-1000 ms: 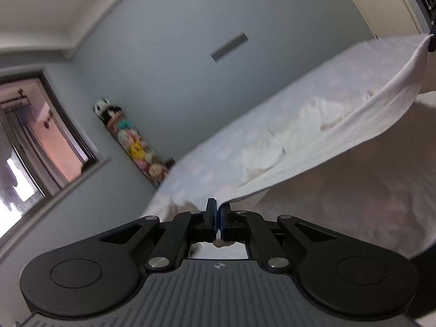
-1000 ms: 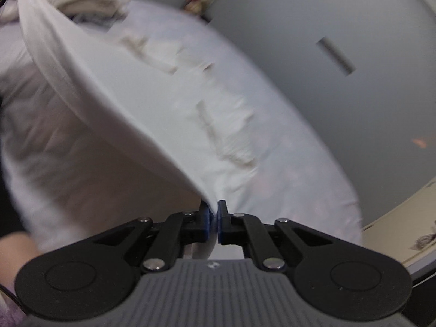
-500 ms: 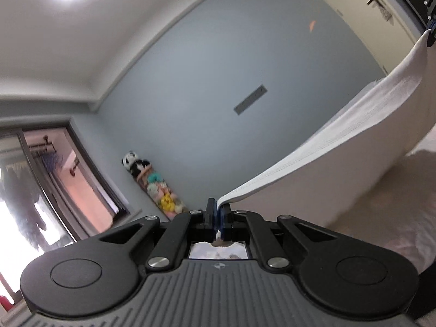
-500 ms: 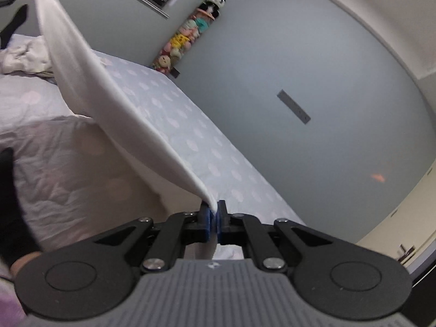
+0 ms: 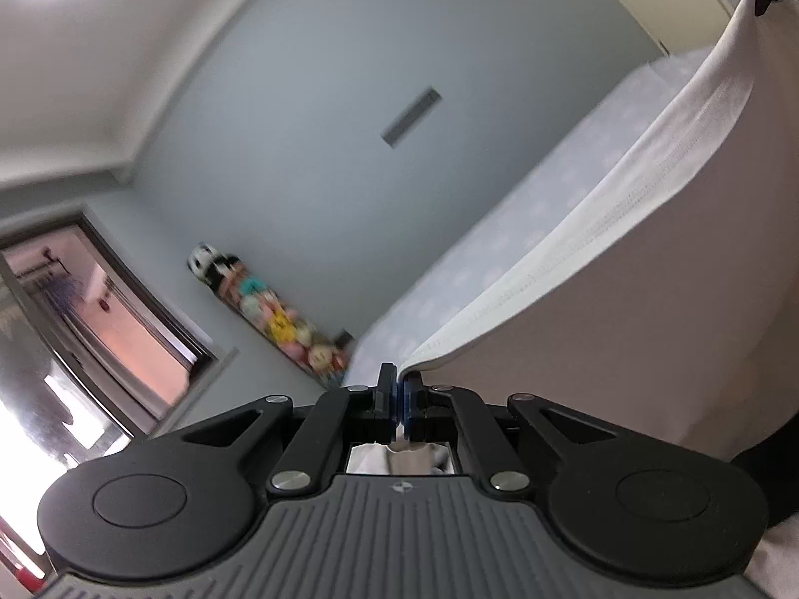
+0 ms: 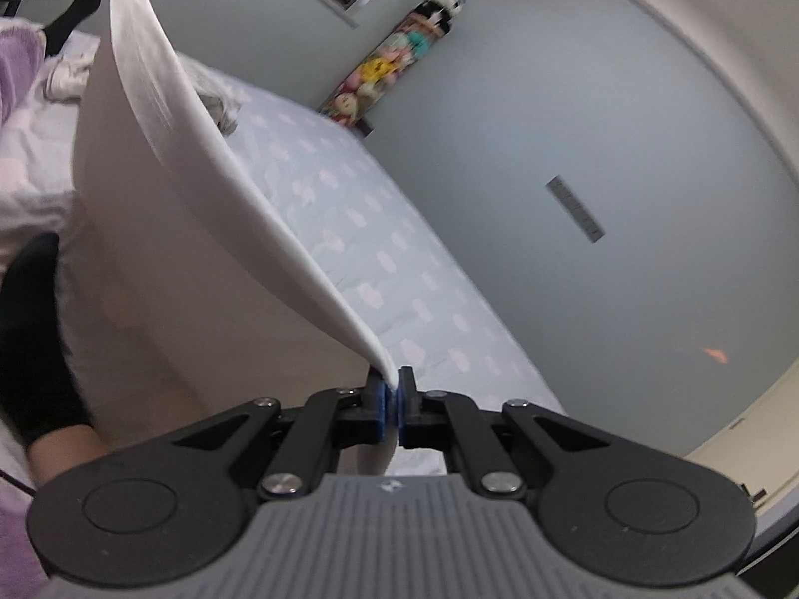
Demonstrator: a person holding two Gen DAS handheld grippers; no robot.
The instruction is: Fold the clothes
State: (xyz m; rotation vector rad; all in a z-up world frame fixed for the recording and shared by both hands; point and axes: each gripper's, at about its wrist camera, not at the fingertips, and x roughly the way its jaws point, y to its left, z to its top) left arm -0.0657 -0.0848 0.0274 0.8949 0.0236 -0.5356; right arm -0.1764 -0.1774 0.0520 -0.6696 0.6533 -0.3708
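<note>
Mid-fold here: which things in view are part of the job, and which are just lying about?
Part of the job:
white garment, stretched between both grippers
left gripper, shut on its edge
right gripper, shut on its other end

Lying about:
bed
crumpled clothes on it
hanging stuffed toys
window

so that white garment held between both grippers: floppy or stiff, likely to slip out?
Likely floppy: the white garment sags in a curve between the left gripper and right gripper. Probably light, since thin edge pinches carry it. Slip risk seems modest, though each grip is only a corner.
</note>
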